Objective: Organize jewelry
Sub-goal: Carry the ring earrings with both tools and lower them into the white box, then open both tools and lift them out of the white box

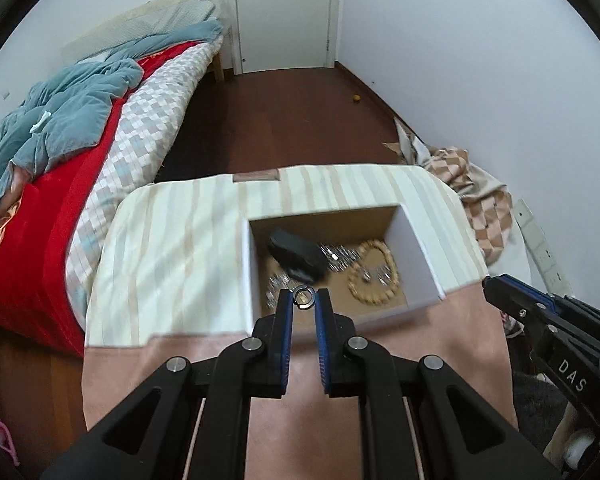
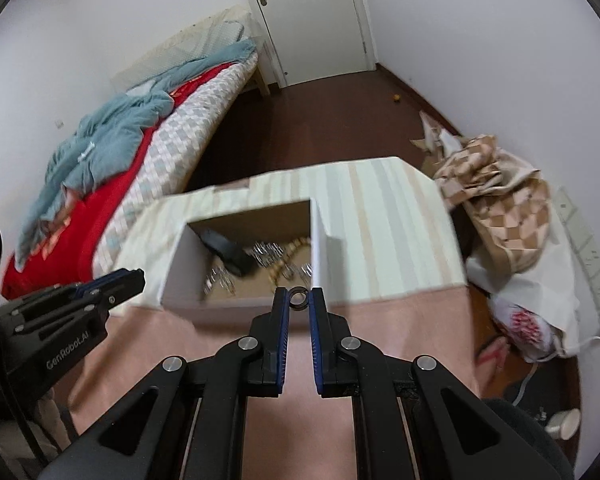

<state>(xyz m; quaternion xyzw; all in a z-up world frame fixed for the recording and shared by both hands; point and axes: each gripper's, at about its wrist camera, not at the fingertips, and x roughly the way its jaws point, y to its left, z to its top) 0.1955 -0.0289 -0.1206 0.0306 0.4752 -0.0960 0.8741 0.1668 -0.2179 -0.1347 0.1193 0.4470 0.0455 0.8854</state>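
Note:
An open cardboard box (image 1: 416, 248) stands on the table. It holds a black case (image 1: 298, 256), a wooden bead bracelet (image 1: 374, 276) and silver pieces (image 1: 340, 258). My left gripper (image 1: 303, 297) is shut on a silver ring (image 1: 303, 296) over the box's near edge. My right gripper (image 2: 299, 298) is shut on a dark ring (image 2: 299, 298) above the box's near wall (image 2: 172, 276). The left gripper also shows at the left edge of the right wrist view (image 2: 112, 286), and the right gripper at the right of the left wrist view (image 1: 512, 292).
The table has a pink cloth (image 1: 340, 360) near me and a striped cloth (image 1: 180, 248) around the box. A bed with red and blue bedding (image 1: 60, 140) lies left. Checked fabric and bags (image 2: 508, 216) sit on the floor right. A white door (image 1: 284, 12) is far back.

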